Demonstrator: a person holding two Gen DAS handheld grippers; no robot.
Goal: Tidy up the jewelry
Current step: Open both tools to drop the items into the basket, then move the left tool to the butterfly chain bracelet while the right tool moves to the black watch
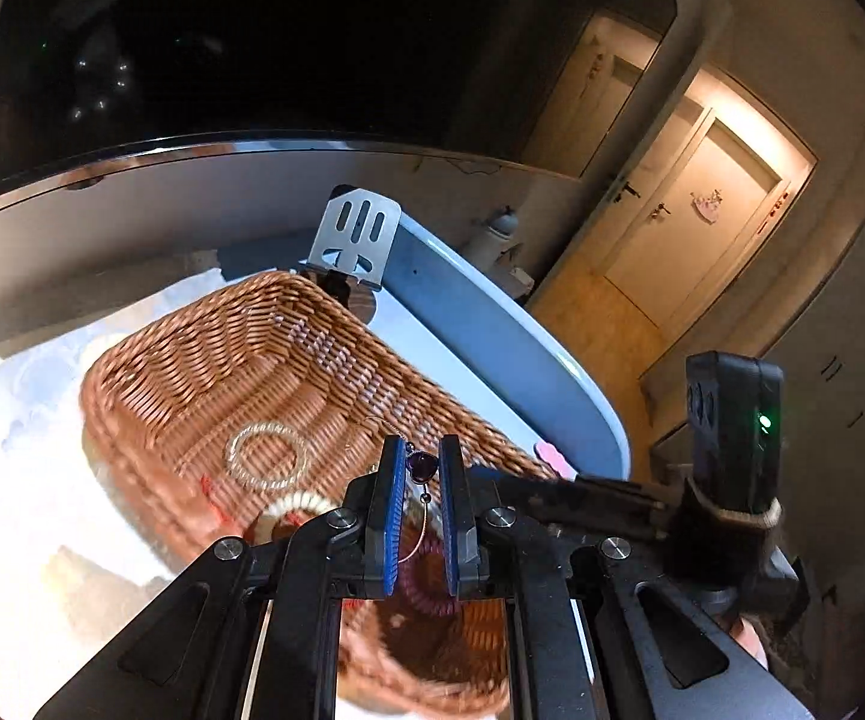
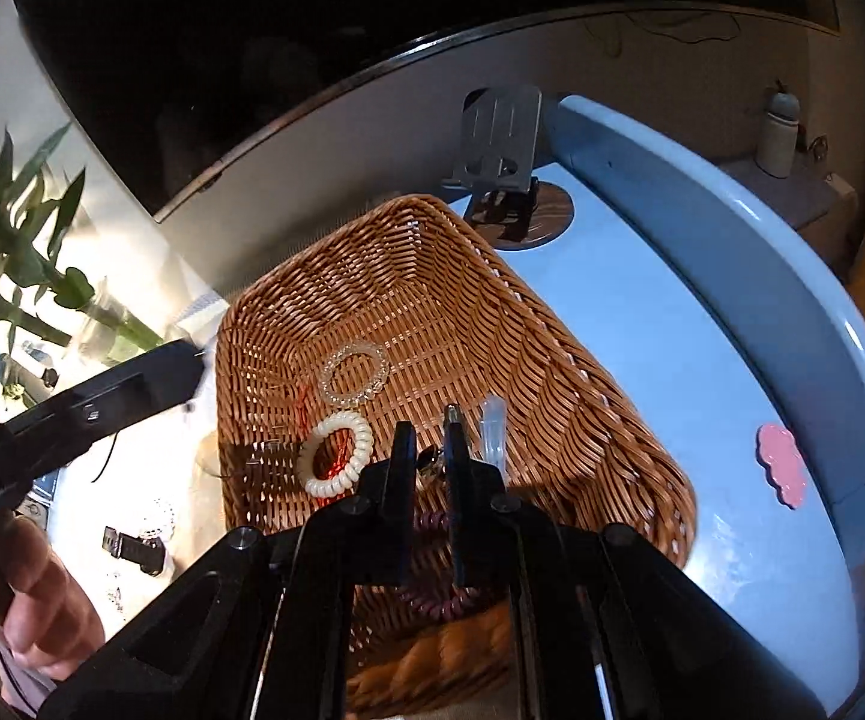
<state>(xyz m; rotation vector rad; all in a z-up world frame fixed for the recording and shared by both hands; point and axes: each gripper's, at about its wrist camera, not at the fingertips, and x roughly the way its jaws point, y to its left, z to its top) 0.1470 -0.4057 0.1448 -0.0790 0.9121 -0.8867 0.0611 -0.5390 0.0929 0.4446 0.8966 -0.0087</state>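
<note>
While both claws hang over the wicker basket (image 1: 288,360), I note each in turn.

Left claw (image 1: 419,468), lower centre of the left wrist view: jaws narrow, blue pads nearly together. Between them sits a dark purple heart-shaped earring (image 1: 422,467), pinched at the pad tips; its thin wire hook rises to the upper left and a small bead with a fine wire loop hangs below, between the fingers. The earring is held over the basket's near right part.

Right claw (image 2: 429,456), lower centre of the right wrist view: jaws narrow as well. A small dark piece with a glint of metal (image 2: 430,457) is caught between the tips; too small to tell what it is. A clear plastic tube (image 2: 492,429) shows just right of the right finger; whether it touches the finger or lies in the basket I cannot tell.

Basket contents, right wrist view: clear spiral hair tie (image 2: 353,373) near the middle, cream spiral hair tie (image 2: 336,455) just below and left of it with something red under it, dark maroon spiral hair tie (image 2: 441,594) behind my fingers at the near wall.

Surroundings: basket stands on a pale blue table (image 2: 702,420), partly on white cloth (image 1: 42,420) at the left. Pink cloud-shaped piece (image 2: 781,473) on the table at right. Metal stand (image 2: 501,138) beyond the basket's far corner.
</note>
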